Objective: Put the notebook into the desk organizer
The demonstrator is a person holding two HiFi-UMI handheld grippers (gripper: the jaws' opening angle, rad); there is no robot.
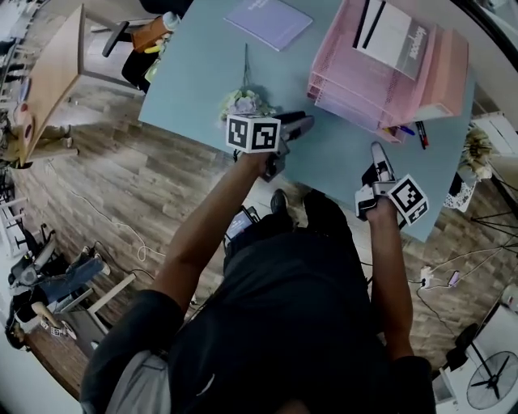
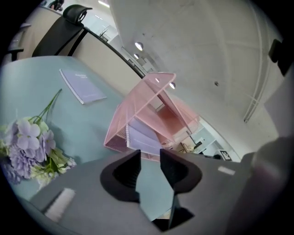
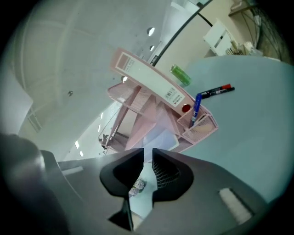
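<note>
A lavender notebook [image 1: 269, 20] [image 2: 82, 87] lies flat at the far side of the light blue table [image 1: 194, 73]. The pink mesh desk organizer [image 1: 380, 89] [image 2: 147, 124] [image 3: 151, 110] stands at the far right, with a white folder [image 1: 392, 36] [image 3: 151, 78] on top and a pale lavender booklet [image 2: 142, 137] in a lower tray. My left gripper [image 1: 303, 123] [image 2: 150, 158] hovers over the table's near part, open and empty, well short of the notebook. My right gripper [image 1: 378, 152] [image 3: 148, 156] is shut on nothing and points at the organizer.
A bunch of artificial purple flowers [image 1: 245, 103] [image 2: 27, 147] lies just left of my left gripper. A red marker [image 3: 216, 92] and a blue pen [image 3: 196, 108] are at the organizer's near corner. A wooden desk [image 1: 48, 81] stands on the floor at the left.
</note>
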